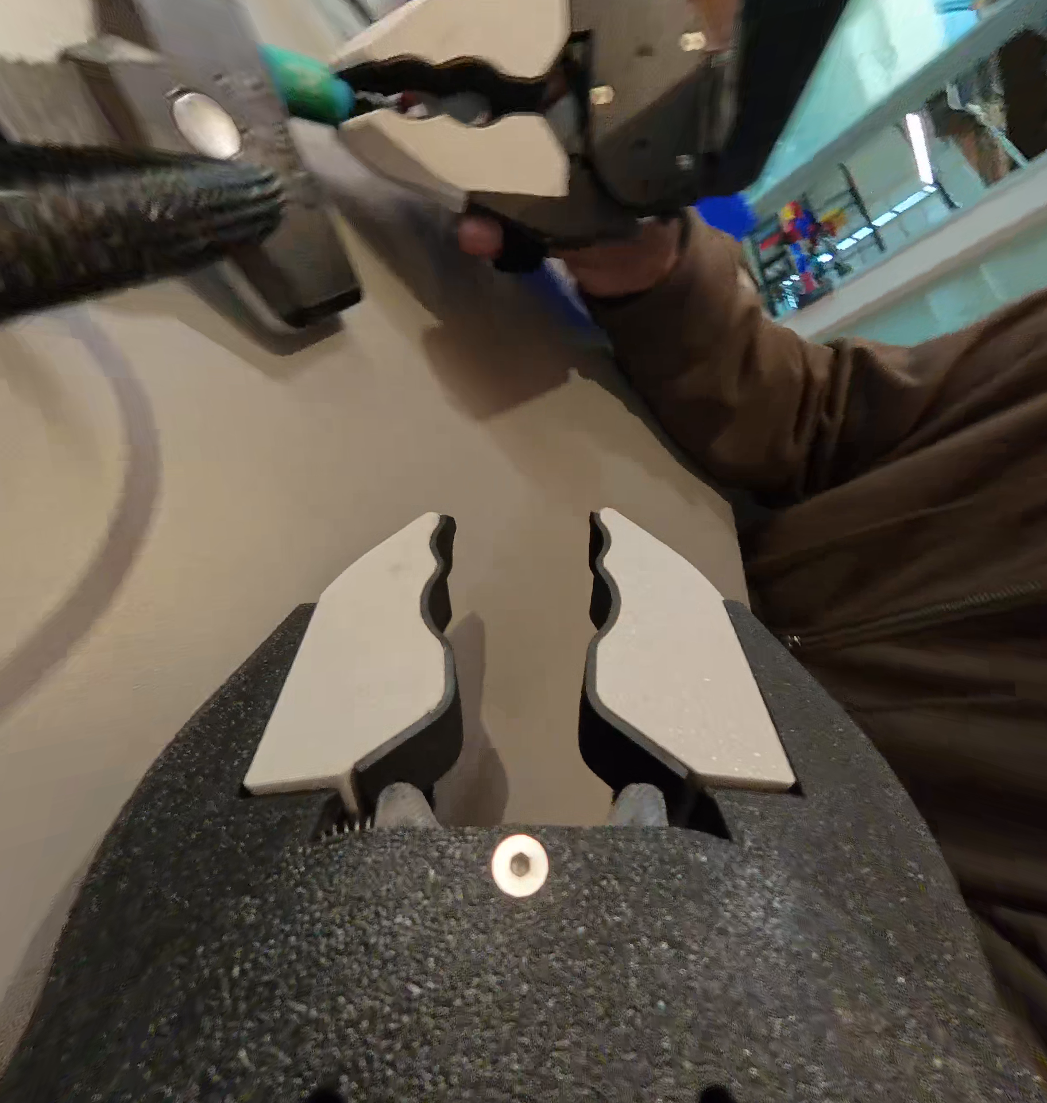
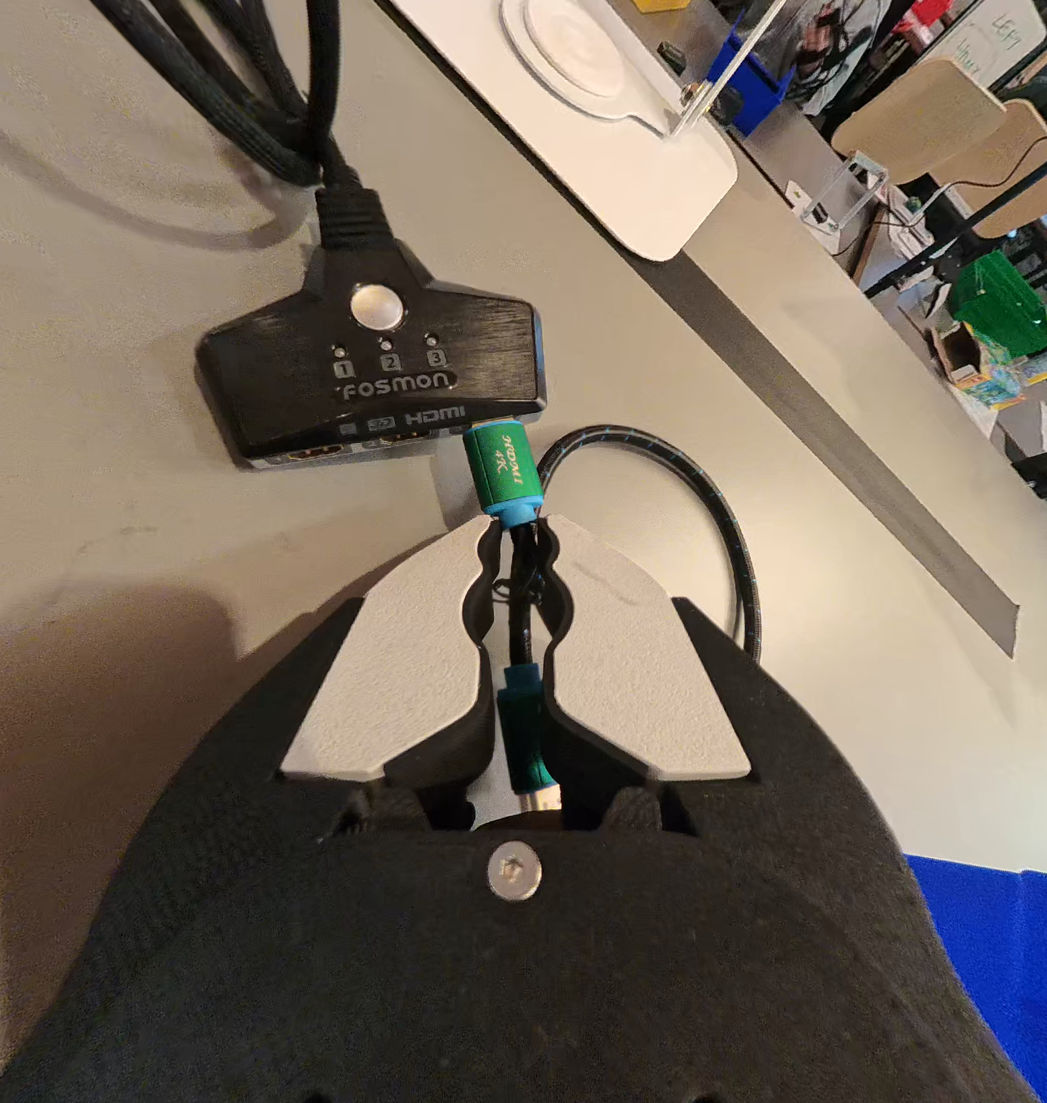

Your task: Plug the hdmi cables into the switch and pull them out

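Right gripper [image 2: 518, 525] clamped on black cable [image 2: 524, 597] behind green plug [image 2: 502, 471] | plug tip at black switch box [image 2: 371, 370] port on table [image 2: 151, 537] | left gripper [image 1: 521, 525] apart, bare, over table

Brushed glossy black switch box [image 2: 371, 364], braided cable [image 2: 729, 537], matt tabletop [image 2: 151, 537].

Pale wavy tongs [image 1: 521, 525], black textured body, brown sleeve [image 1: 777, 406]

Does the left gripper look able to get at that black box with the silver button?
Probably yes. The left gripper is open and holds nothing, with bare table ahead; the black box lies beyond, past the thick braided cable.
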